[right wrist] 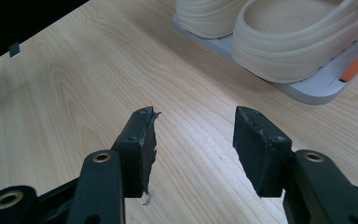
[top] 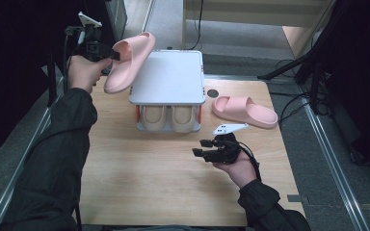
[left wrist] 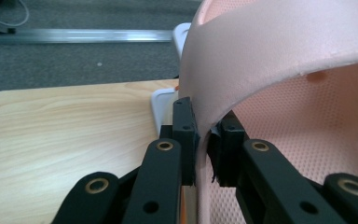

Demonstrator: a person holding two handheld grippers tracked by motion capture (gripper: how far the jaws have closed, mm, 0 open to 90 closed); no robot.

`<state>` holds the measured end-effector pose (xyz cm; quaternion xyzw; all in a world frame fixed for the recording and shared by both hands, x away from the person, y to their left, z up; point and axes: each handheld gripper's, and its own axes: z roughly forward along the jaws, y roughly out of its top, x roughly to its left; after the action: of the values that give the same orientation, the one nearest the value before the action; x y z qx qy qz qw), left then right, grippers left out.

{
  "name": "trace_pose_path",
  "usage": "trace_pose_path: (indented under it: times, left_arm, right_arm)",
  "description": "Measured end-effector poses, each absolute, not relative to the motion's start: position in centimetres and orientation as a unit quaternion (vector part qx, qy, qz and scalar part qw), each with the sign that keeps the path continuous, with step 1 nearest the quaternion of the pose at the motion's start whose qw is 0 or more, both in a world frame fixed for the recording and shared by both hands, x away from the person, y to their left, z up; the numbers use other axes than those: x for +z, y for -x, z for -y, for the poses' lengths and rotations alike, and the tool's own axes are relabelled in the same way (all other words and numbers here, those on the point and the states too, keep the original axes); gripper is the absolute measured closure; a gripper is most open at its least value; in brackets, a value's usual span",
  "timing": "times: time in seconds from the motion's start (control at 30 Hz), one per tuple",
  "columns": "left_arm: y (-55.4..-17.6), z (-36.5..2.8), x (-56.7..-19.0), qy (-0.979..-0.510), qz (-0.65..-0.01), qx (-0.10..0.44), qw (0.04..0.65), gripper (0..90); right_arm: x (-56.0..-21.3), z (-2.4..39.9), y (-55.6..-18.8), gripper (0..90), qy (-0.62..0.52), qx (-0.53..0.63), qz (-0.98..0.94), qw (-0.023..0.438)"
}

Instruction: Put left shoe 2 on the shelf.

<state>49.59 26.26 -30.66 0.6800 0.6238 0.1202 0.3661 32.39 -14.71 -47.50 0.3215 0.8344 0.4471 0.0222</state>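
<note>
My left gripper (top: 115,55) is shut on the strap edge of a pink slide sandal (top: 127,62), held in the air just left of a small white two-tier shoe rack (top: 168,77). In the left gripper view the black pads (left wrist: 185,135) pinch the pink sandal (left wrist: 279,70) strap wall. A second pink sandal (top: 243,111) lies on the table right of the rack. A pair of beige clogs (top: 169,118) sits on the rack's lower shelf, and these clogs (right wrist: 289,37) show in the right gripper view. My right gripper (top: 200,147) hovers open and empty over the wooden table (top: 173,183); its own view shows the gripper (right wrist: 193,149) open.
The rack's white top shelf is bare. Dark stands and cables (top: 298,67) crowd the floor at the right. Metal rails (top: 327,154) run along both sides of the table. A small round hole (top: 213,93) sits in the tabletop near the rack.
</note>
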Motion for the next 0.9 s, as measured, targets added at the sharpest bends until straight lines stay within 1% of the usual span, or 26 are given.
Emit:
trace_pose_path:
  times: [0.27, 0.6, 0.67, 0.77, 0.83, 0.9]
  left_arm:
    - [-51.1, -23.5, -30.8, -0.69, -0.615, 0.119, 0.363, 81.5]
    - [-52.6, -21.5, -32.9, -0.685, -0.625, 0.11, 0.358, 80.6]
    - [-52.8, -21.2, -33.2, -0.692, -0.619, 0.102, 0.358, 77.5]
    - [-52.7, -20.7, -33.5, -0.699, -0.611, 0.105, 0.356, 72.5]
    - [-52.6, -20.6, -33.5, -0.697, -0.611, 0.107, 0.359, 72.2]
    - [-52.5, -20.7, -33.5, -0.698, -0.609, 0.096, 0.365, 70.4]
  right_arm:
    - [-47.4, 14.8, -32.4, 49.5, -0.322, 0.449, -0.833, 0.019]
    - [-47.4, 14.9, -32.3, 49.5, -0.32, 0.452, -0.832, 0.019]
    - [-47.4, 14.9, -32.3, 49.5, -0.32, 0.453, -0.832, 0.019]
    - [-47.4, 15.0, -32.4, 49.5, -0.319, 0.453, -0.832, 0.019]
    - [-47.4, 15.0, -32.4, 49.5, -0.32, 0.453, -0.832, 0.019]
    - [-47.4, 15.0, -32.4, 49.5, -0.32, 0.453, -0.832, 0.019]
